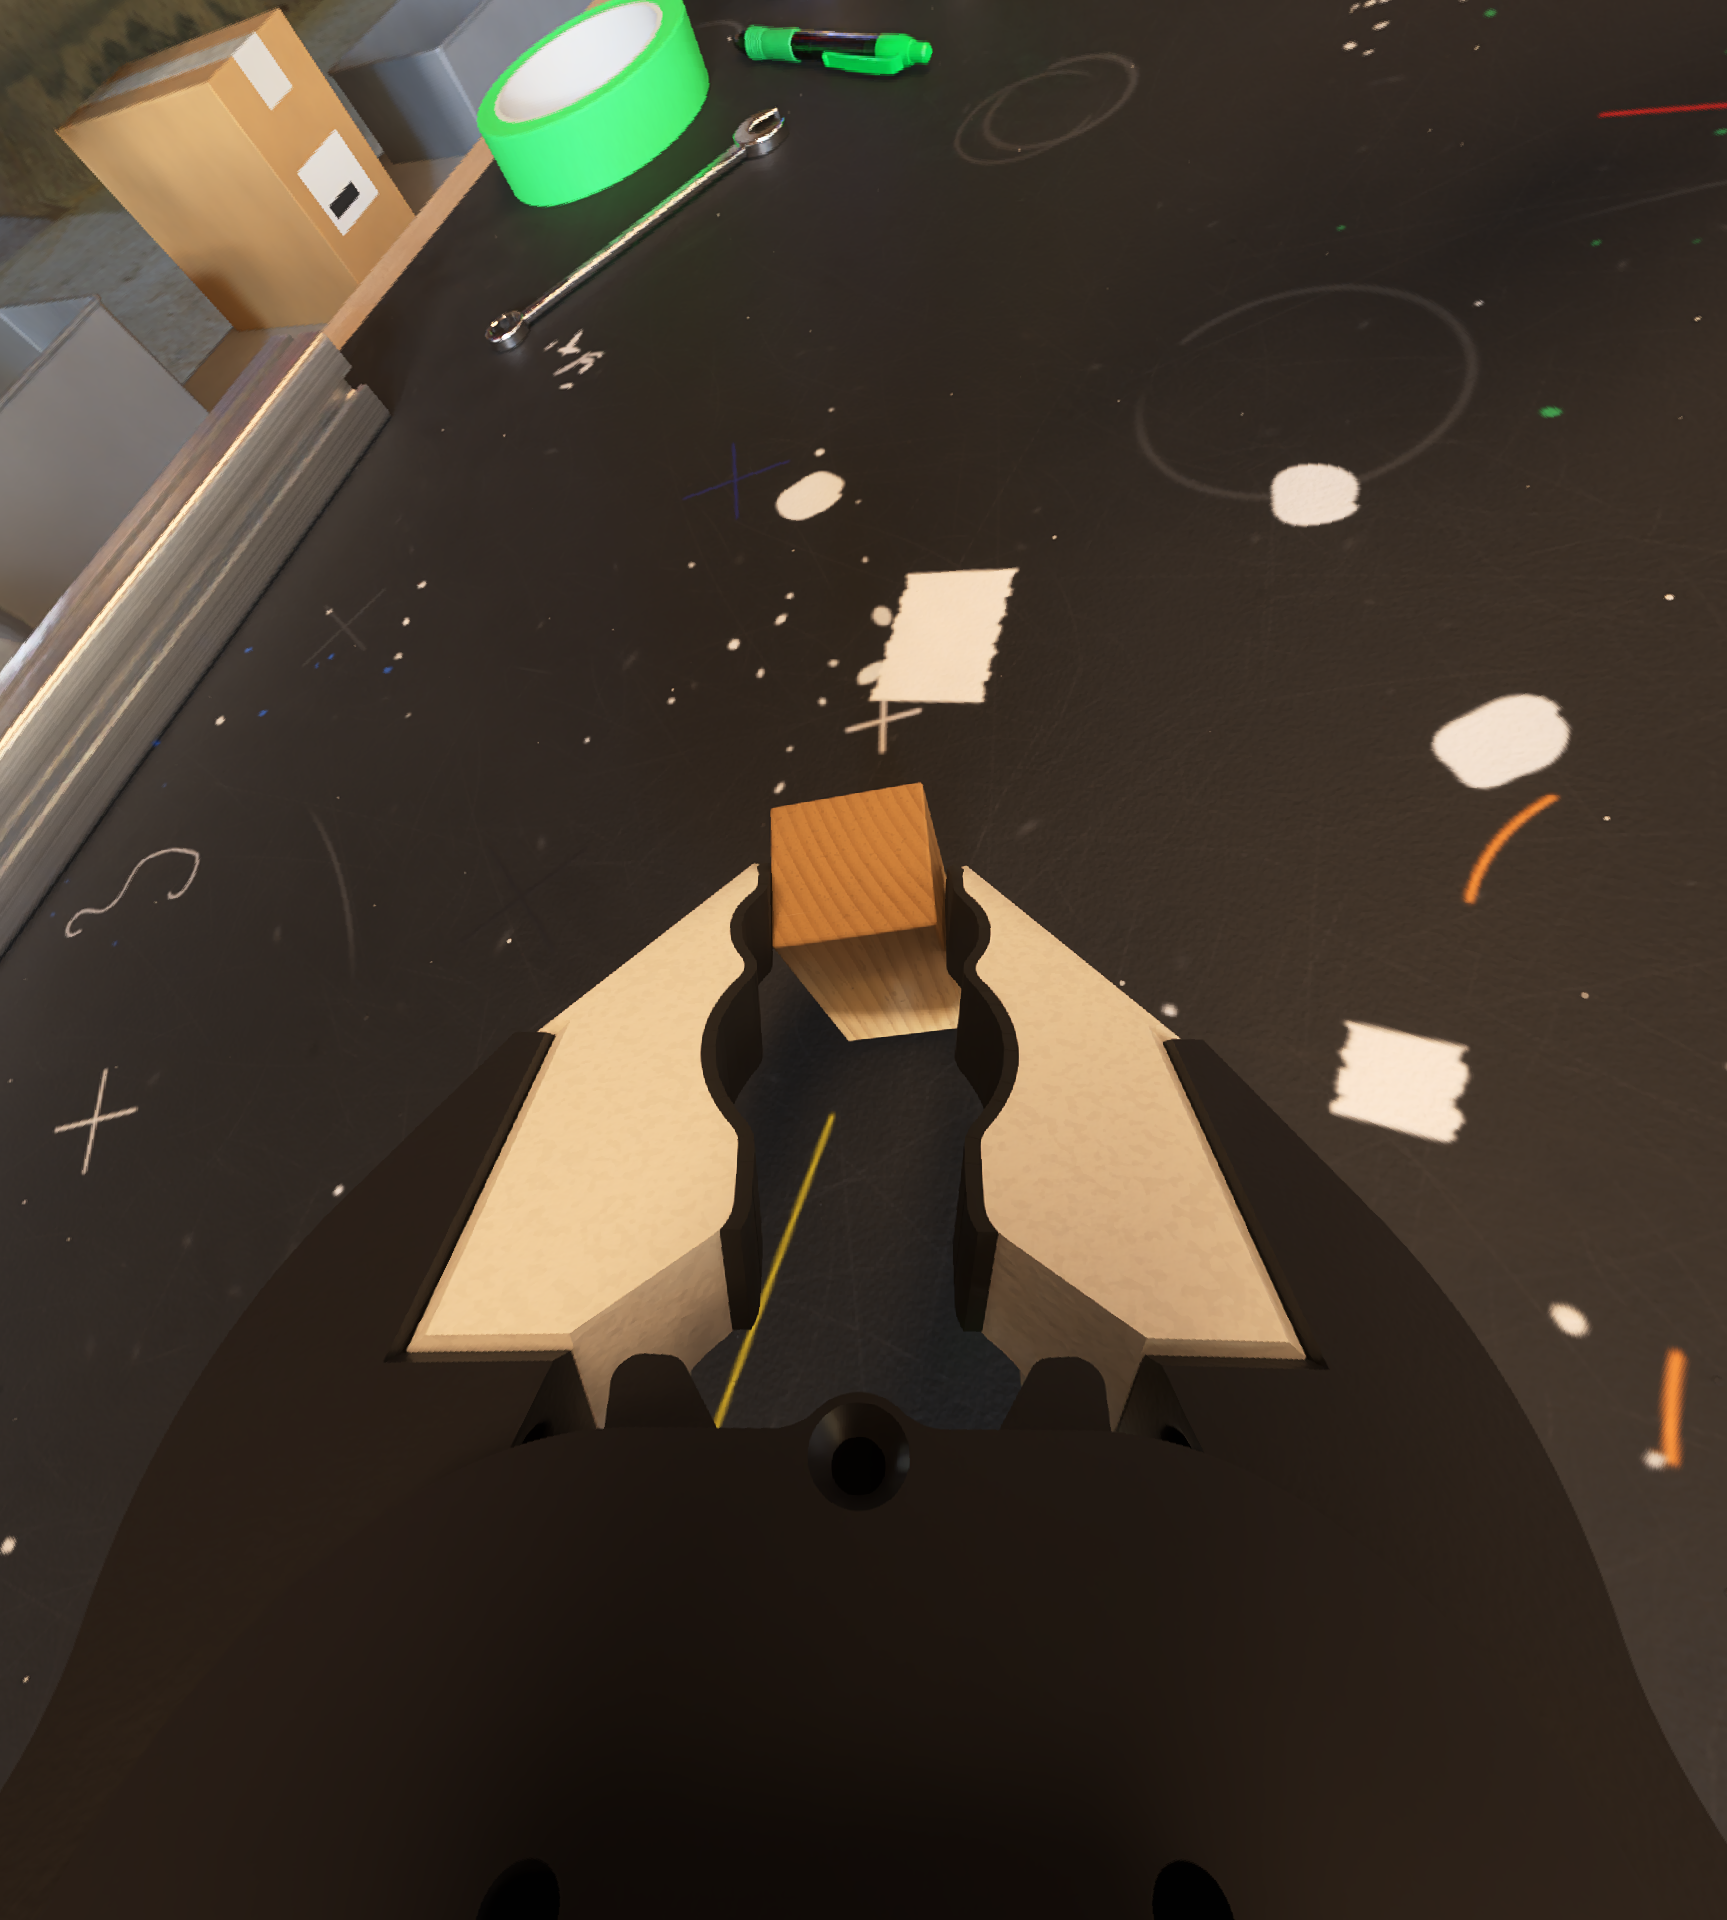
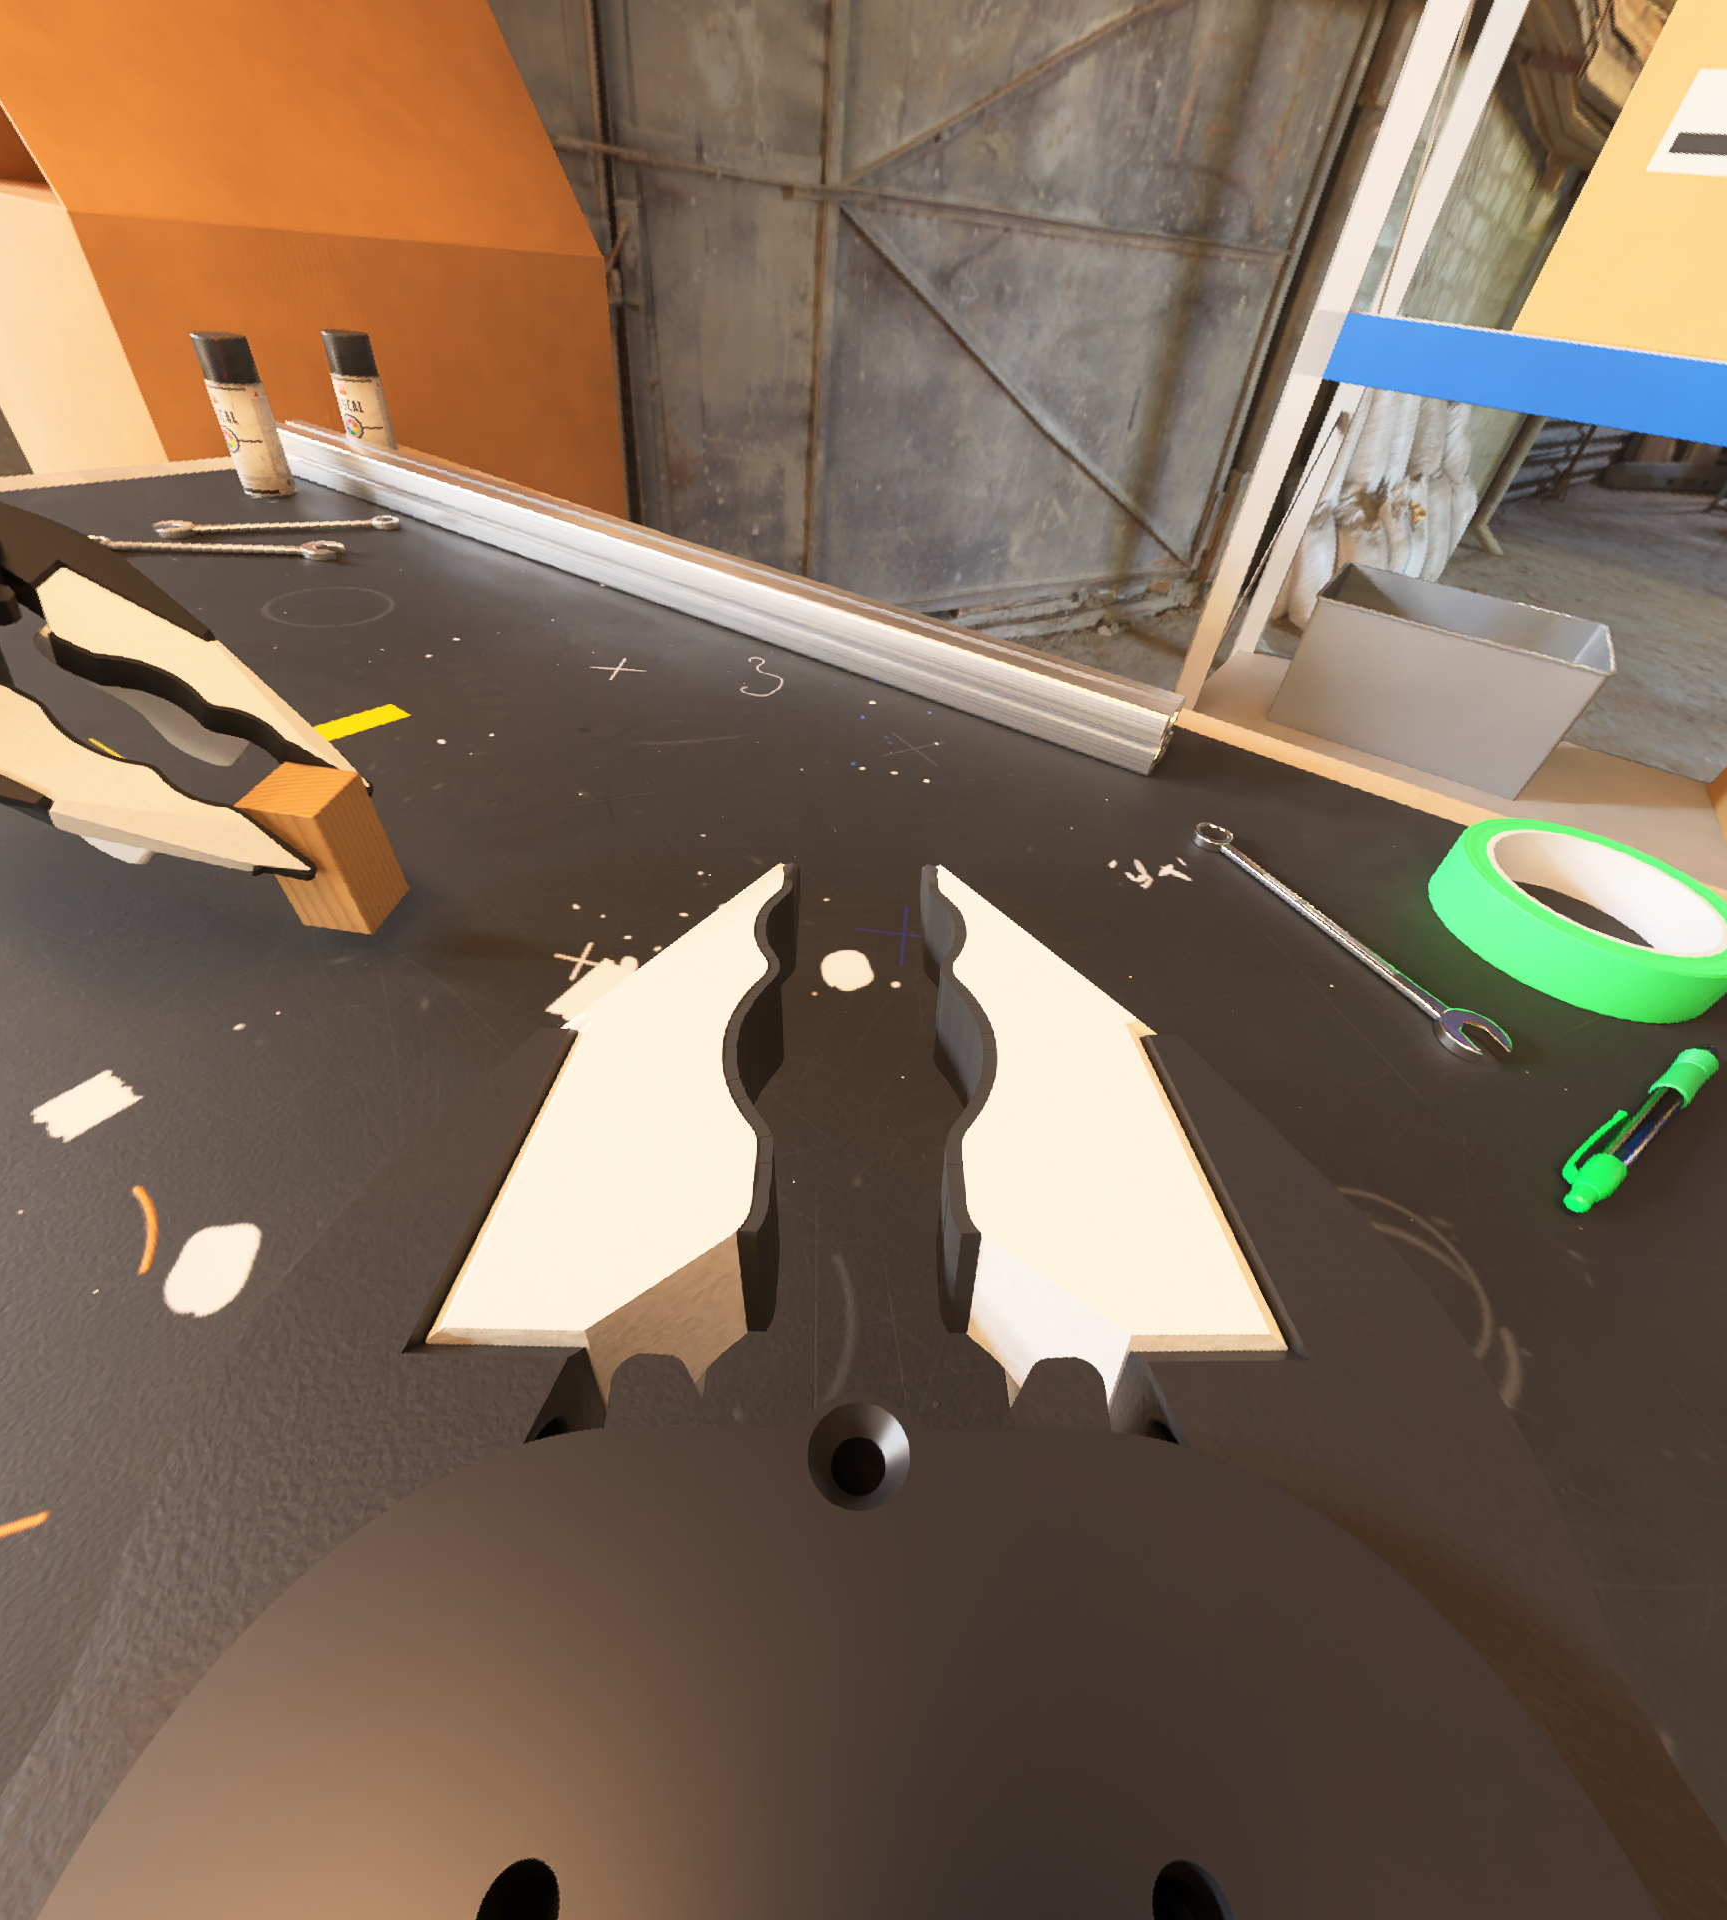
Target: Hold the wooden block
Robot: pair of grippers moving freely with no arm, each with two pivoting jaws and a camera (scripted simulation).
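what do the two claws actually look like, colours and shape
Both match. The left claw and right claw each have a broad, rounded matte black body with a round recessed hole at the centre front. Two cream, wedge-shaped fingers taper to points, backed by black rails, with wavy black inner pads. No cables, sleeves or markings show.

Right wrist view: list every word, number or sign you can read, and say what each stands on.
Spray cans: printed labels; I won't quote them.
Table: chalk scribbles and crosses, unquoted.
Cardboard box: white sticker with black bar, no readable words.
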